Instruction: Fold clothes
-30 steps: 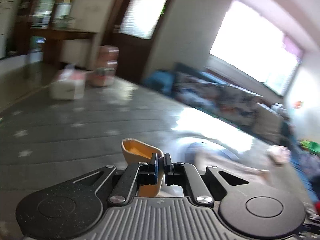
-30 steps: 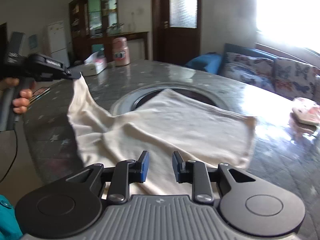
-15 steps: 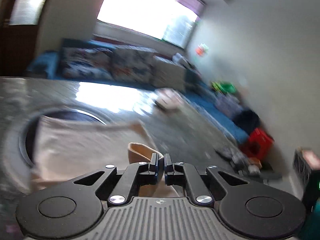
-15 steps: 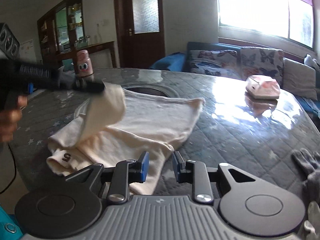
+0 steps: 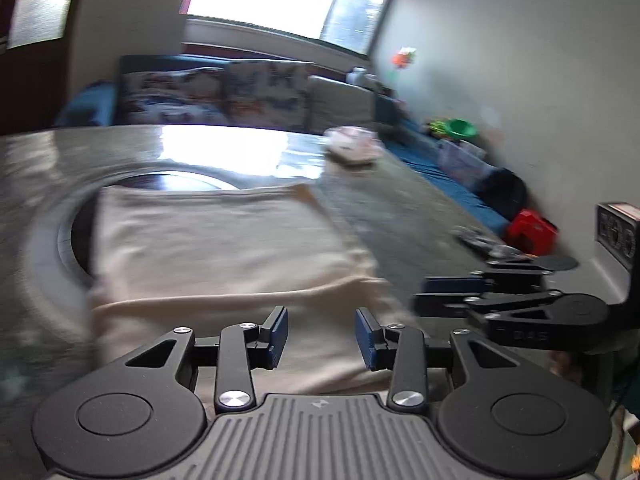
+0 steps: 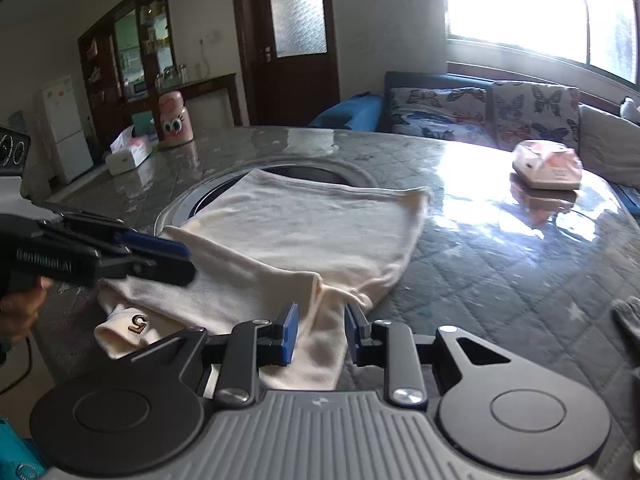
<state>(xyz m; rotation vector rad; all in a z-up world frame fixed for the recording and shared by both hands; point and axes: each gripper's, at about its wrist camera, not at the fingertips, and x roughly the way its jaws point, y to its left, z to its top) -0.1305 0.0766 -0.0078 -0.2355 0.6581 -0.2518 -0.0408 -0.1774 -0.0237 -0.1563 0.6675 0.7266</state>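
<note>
A cream shirt (image 6: pixel 304 232) lies on the grey quilted table (image 6: pixel 500 264), its left side folded over onto the body, with a sleeve bearing a "5" patch (image 6: pixel 138 322) at the near left. It also shows in the left wrist view (image 5: pixel 224 248). My left gripper (image 5: pixel 321 338) is open and empty just above the folded part; it shows in the right wrist view (image 6: pixel 156 254) at the left. My right gripper (image 6: pixel 318 334) is open and empty over the shirt's near edge; it shows in the left wrist view (image 5: pixel 448 294) at the right.
A round inset ring (image 6: pixel 320 168) lies under the shirt's far end. A pink tissue pack (image 6: pixel 546 164) sits at the far right, a tissue box (image 6: pixel 128 154) and pink bottle (image 6: pixel 174 120) at the far left. A grey glove (image 6: pixel 628 316) lies at the right edge. A sofa (image 6: pixel 480 108) stands behind.
My left gripper carried the shirt's left side over onto the body, then opened and let it go. The right gripper stayed open near the shirt's near edge.
</note>
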